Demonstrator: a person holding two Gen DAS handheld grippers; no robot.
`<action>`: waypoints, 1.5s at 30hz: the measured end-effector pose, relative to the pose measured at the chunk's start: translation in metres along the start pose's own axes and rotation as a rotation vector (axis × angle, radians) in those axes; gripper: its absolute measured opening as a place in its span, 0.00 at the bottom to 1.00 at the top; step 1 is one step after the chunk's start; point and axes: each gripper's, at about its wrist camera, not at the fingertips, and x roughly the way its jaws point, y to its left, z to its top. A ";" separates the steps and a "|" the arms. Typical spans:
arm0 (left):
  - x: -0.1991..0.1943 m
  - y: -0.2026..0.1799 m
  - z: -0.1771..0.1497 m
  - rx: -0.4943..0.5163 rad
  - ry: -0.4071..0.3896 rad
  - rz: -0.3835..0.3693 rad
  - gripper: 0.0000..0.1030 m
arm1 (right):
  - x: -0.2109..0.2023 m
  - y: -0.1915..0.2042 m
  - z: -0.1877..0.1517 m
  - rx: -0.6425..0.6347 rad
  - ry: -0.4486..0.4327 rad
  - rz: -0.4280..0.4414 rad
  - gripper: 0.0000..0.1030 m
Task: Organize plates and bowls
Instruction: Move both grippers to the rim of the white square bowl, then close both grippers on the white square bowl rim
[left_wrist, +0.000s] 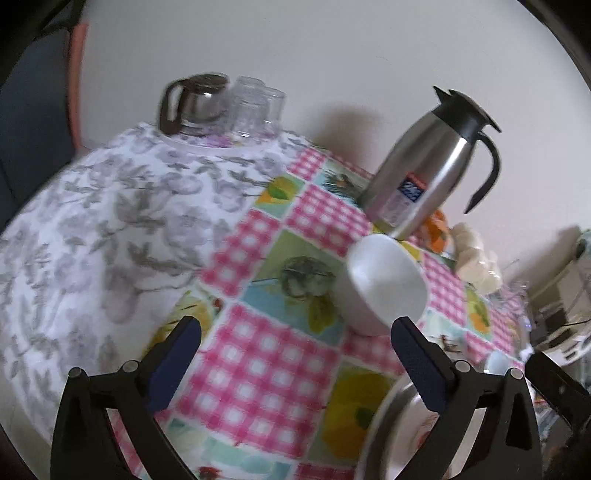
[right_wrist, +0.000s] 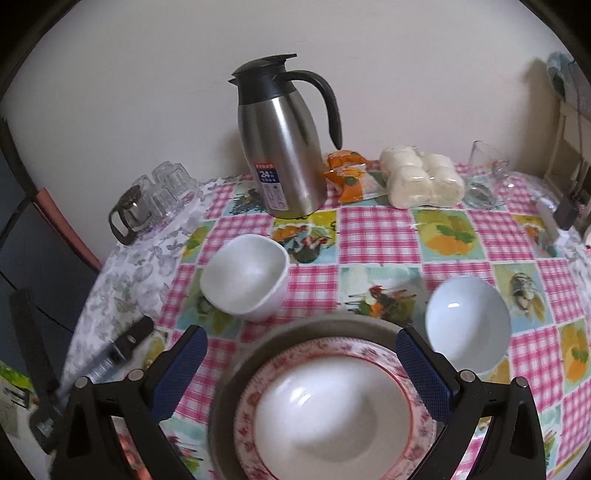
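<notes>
A white squarish bowl (left_wrist: 384, 284) stands on the patchwork tablecloth, just beyond the right fingertip of my left gripper (left_wrist: 295, 332). That gripper is open, with only cloth between its fingers. In the right wrist view the same bowl (right_wrist: 247, 277) is at centre left and a rounder pale bowl (right_wrist: 467, 321) at the right. Between them, close in, a pink floral-rimmed plate (right_wrist: 332, 413) lies on a steel plate (right_wrist: 236, 369). My right gripper (right_wrist: 301, 339) hovers open over this stack, touching nothing. The steel plate's rim (left_wrist: 388, 413) shows at the lower right of the left wrist view.
A steel thermos jug (right_wrist: 288, 147) stands at the back by the wall, with an orange packet (right_wrist: 347, 173) and a bag of white buns (right_wrist: 424, 181) to its right. Upturned glasses (right_wrist: 166, 188) and a coffee pot (right_wrist: 129, 214) sit back left; a glass jug (right_wrist: 484, 173) back right.
</notes>
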 end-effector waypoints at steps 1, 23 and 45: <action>0.002 -0.001 0.003 -0.001 0.002 -0.027 0.99 | 0.002 0.000 0.004 0.010 0.014 0.010 1.00; 0.088 -0.013 0.054 0.071 0.278 -0.125 0.74 | 0.094 0.023 0.058 -0.031 0.213 -0.124 0.92; 0.143 -0.036 0.044 0.072 0.386 -0.169 0.32 | 0.174 0.033 0.048 -0.050 0.431 -0.136 0.34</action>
